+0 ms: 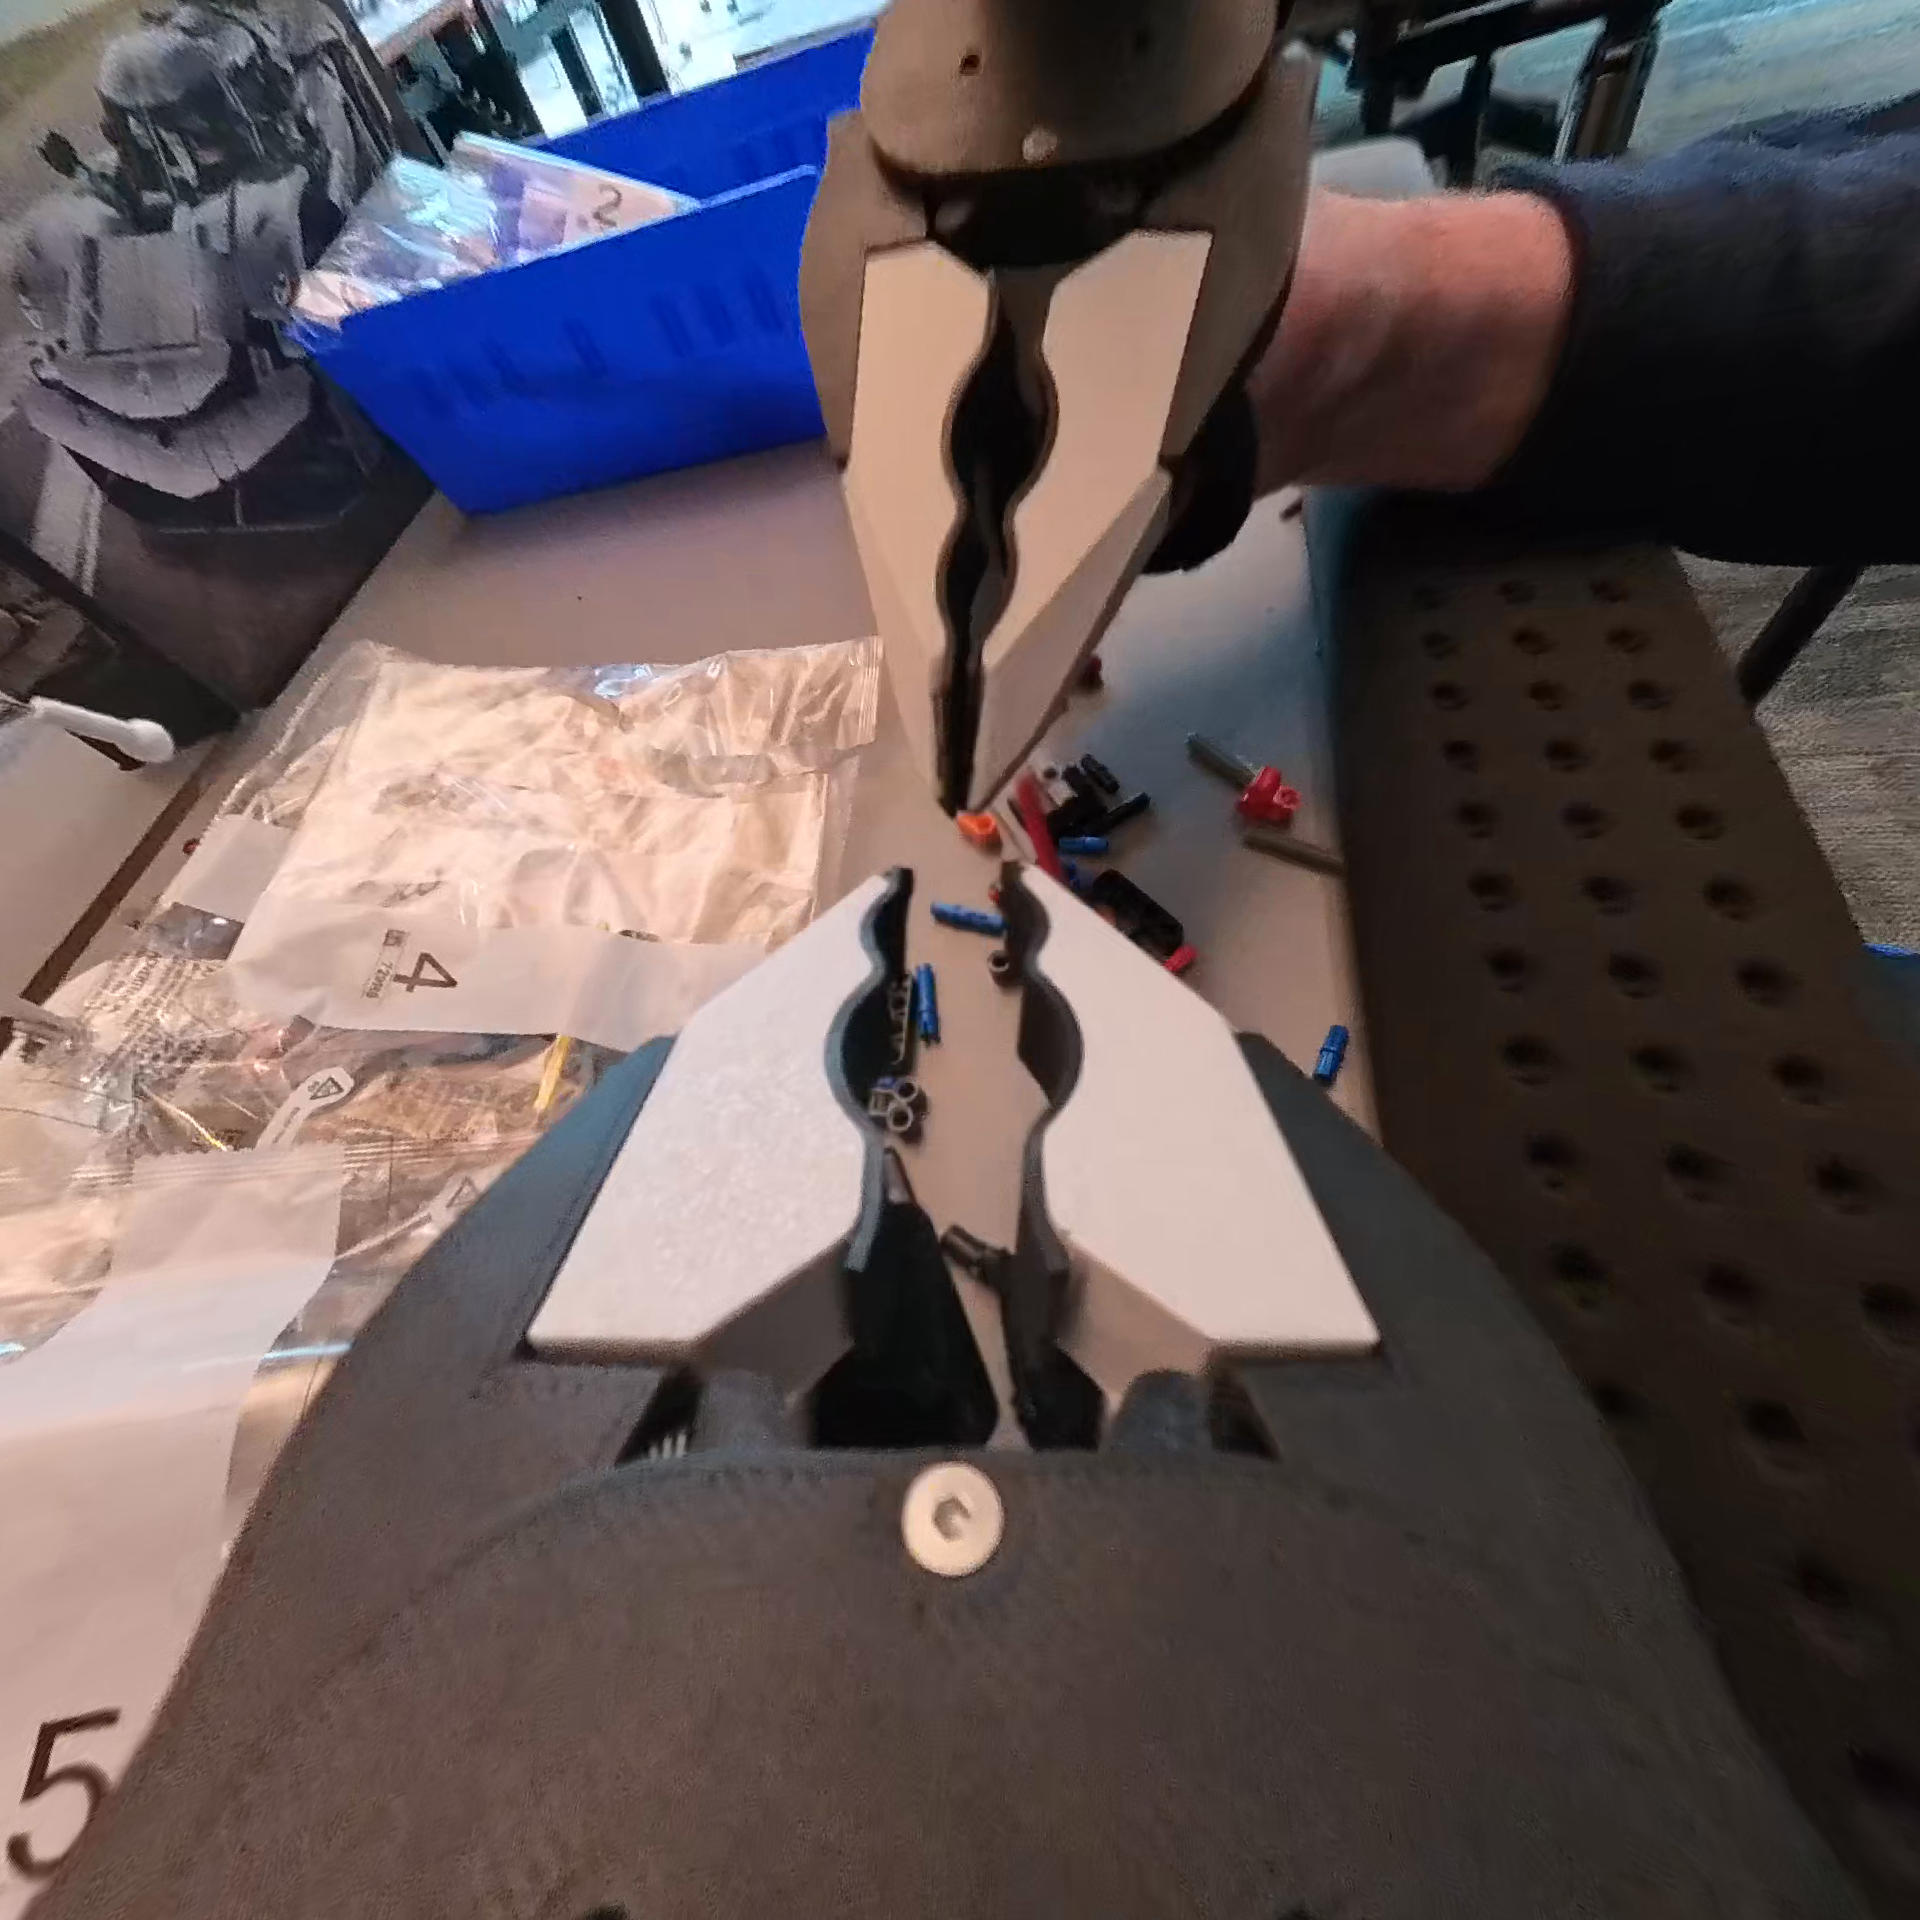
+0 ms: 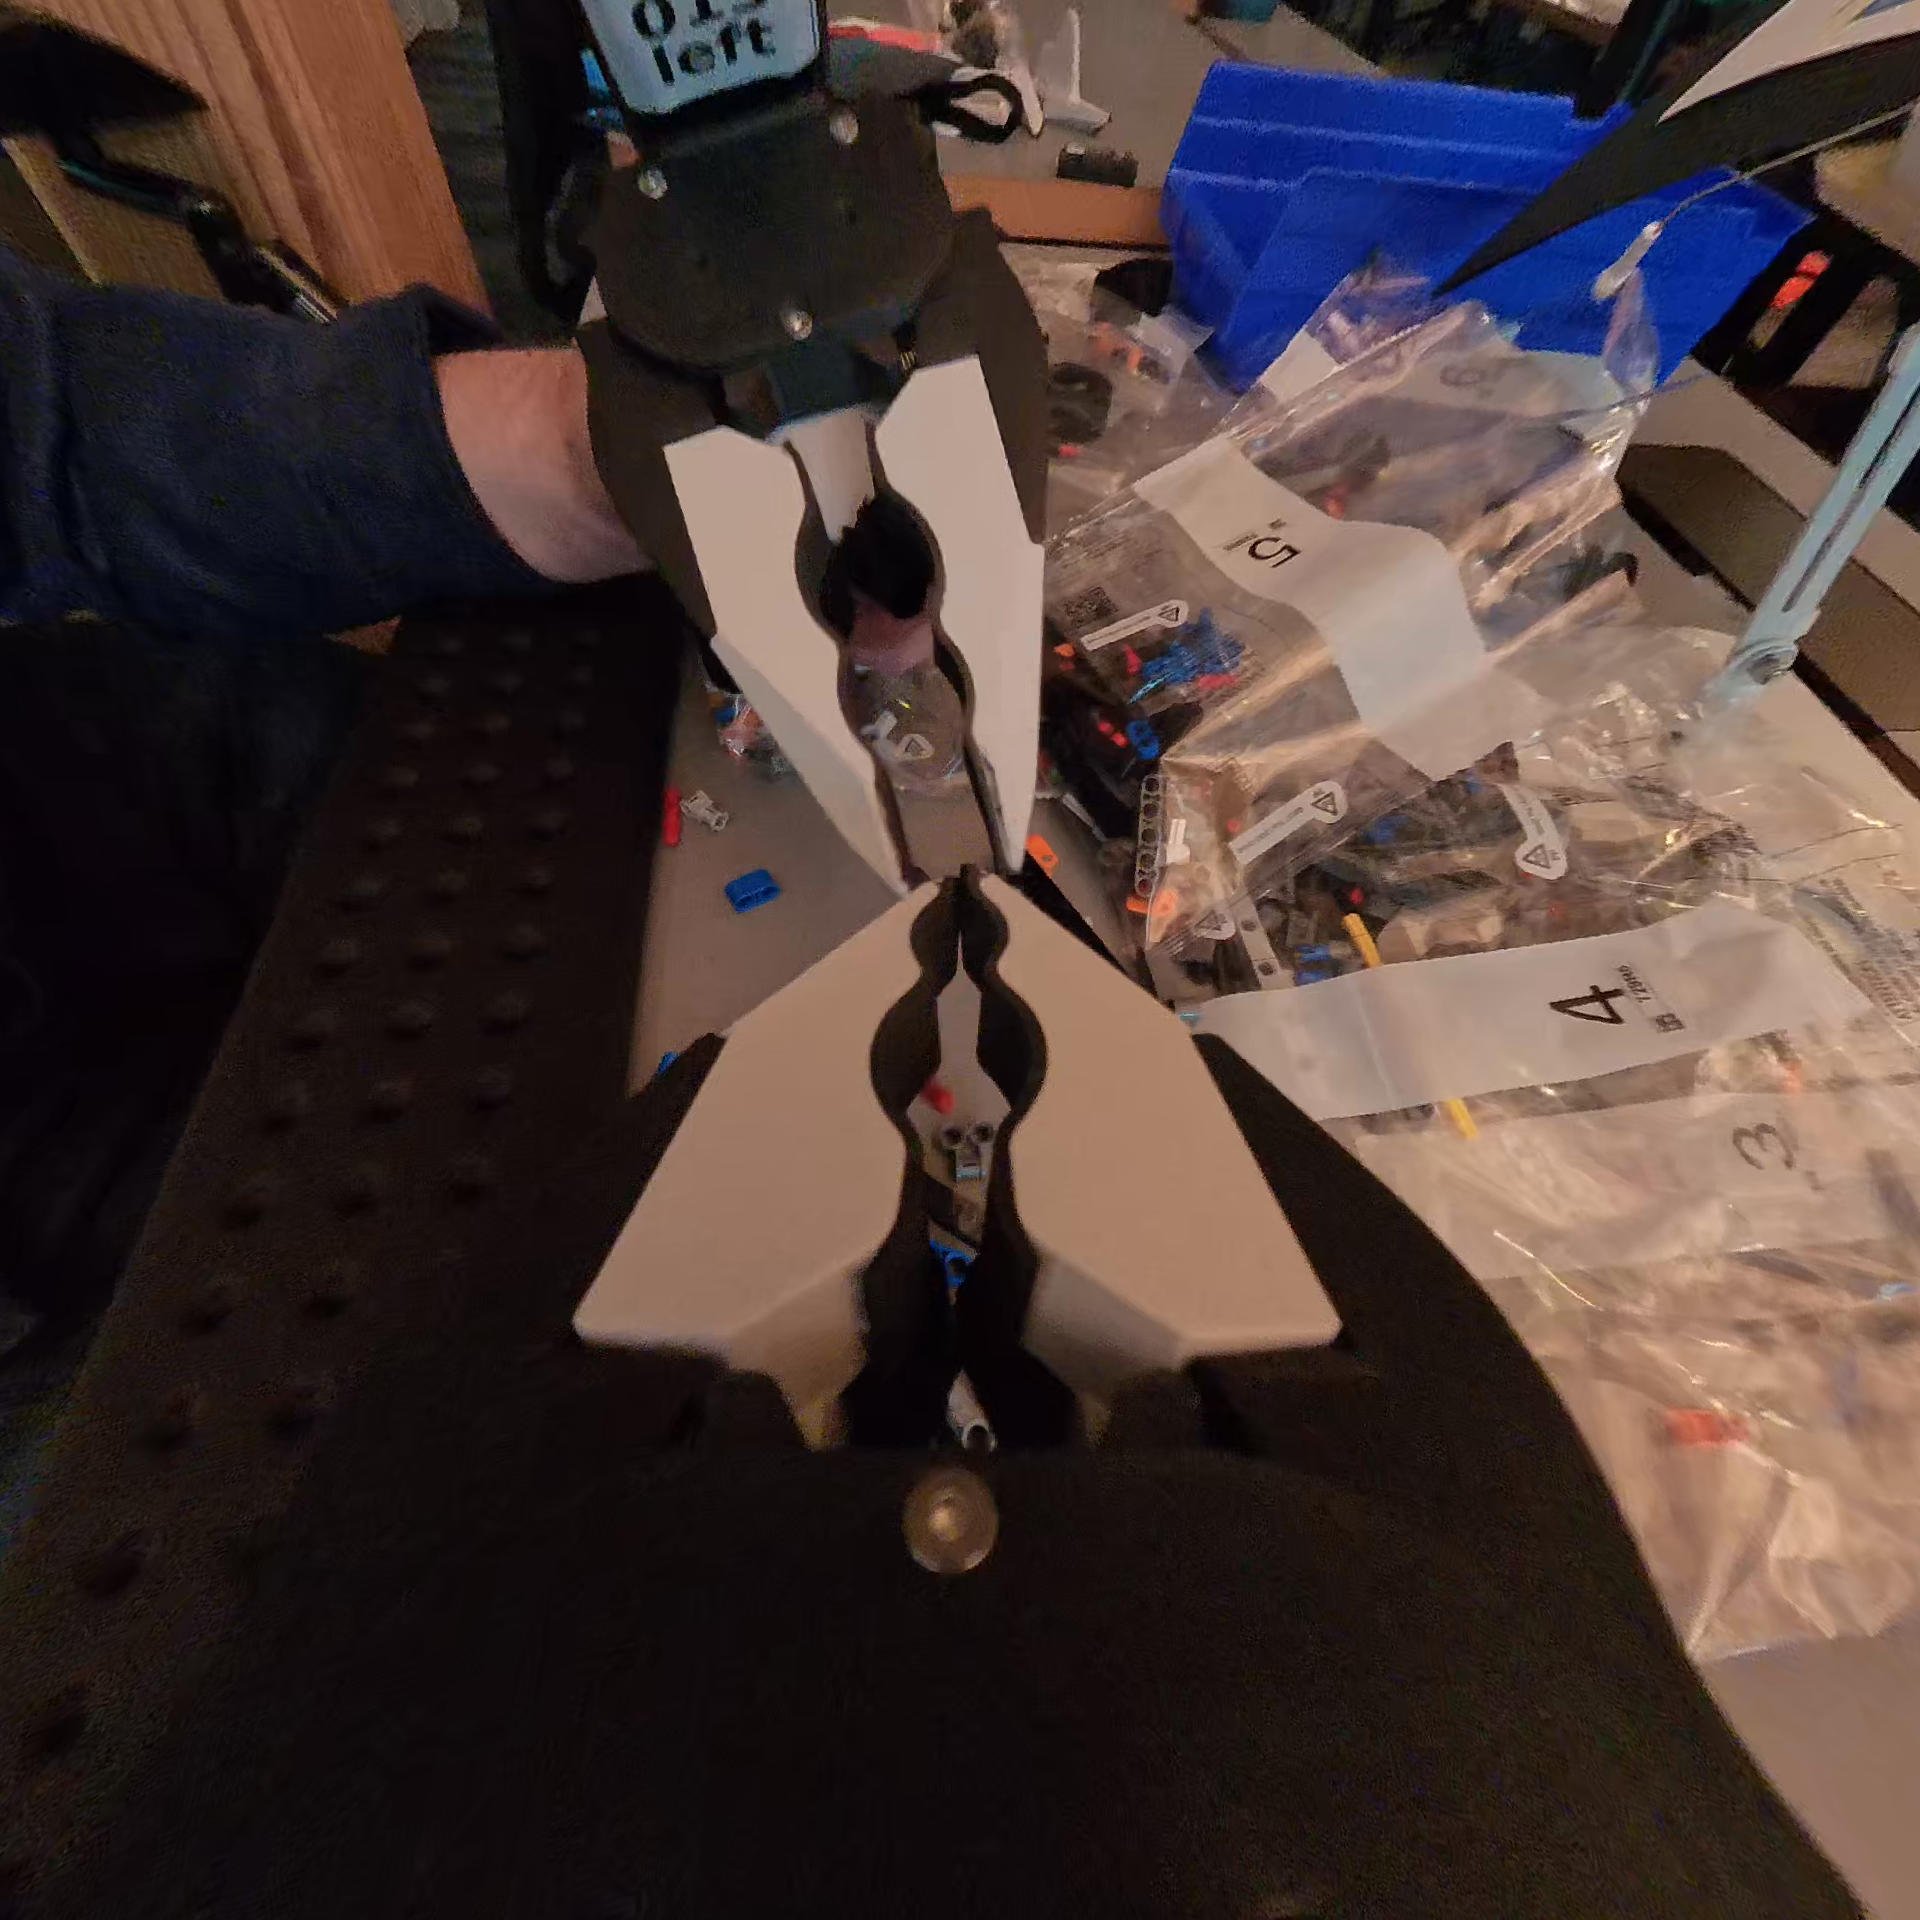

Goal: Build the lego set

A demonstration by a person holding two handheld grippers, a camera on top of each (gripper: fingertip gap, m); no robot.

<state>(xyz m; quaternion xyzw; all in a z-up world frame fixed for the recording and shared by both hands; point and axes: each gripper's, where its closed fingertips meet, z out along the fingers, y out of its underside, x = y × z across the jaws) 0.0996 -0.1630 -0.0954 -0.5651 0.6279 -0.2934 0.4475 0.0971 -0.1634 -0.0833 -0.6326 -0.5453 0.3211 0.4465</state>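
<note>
Left wrist view
Left tool: the left tool, with white wavy-edged fingers on a dark body, stands partly open and holds nothing; bare grey tabletop shows through the gap
Right tool: the right tool, a matching white-fingered one, points down just ahead of the left tips, closed to a sliver; I see nothing pinched in it
Lego pieces: a small orange plastic block lies just beside the right tool's tips; a short blue plastic pin lies between the left tips; a loose scatter of black, blue and red pins sits ahead and right of the left tool
Handling: likely very light, hard and smooth, so they skid or flick away if nipped off-centre; best taken across the flat sides with the very tips
Bags: clear crinkly plastic bags of unopened parts lie left of the left tool, a blue plastic bin beyond them

Right wrist view
Right tool: the right tool is all but closed, tips together; whether a tiny part sits between them I cannot tell
Left tool: the left tool faces it tip to tip, fingers apart and empty
Lego pieces: the orange block sits just right of the right tool's tips; a blue rounded link lies apart to the left
Bags: the clear bags crowd the right side
Risk: soft bag film so near could catch a finger
</note>
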